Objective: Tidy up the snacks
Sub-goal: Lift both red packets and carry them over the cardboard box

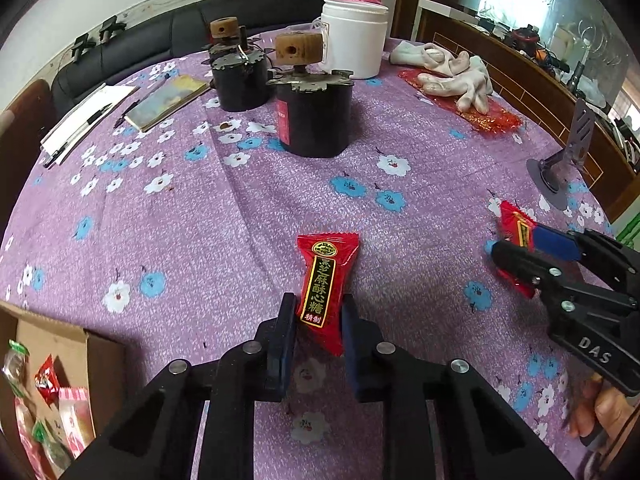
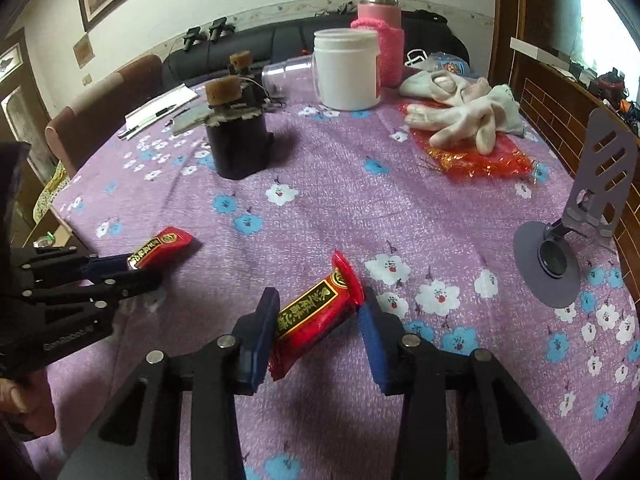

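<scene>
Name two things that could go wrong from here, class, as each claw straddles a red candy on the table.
1. The right claw is open around a skewed red candy; closing may pinch only a corner, or bunch the tablecloth.
2. The left claw straddles only its candy's lower end, so the slick wrapper might slip.

Black plastic left gripper, dark blue finger pads, round silver pivot screws, triangular cutouts in linkage arms. Same build on right gripper: brighter blue pads, silver screws. White "DAS" lettering on right body, faint white lettering on left body. Bare skin on right hand.
</scene>
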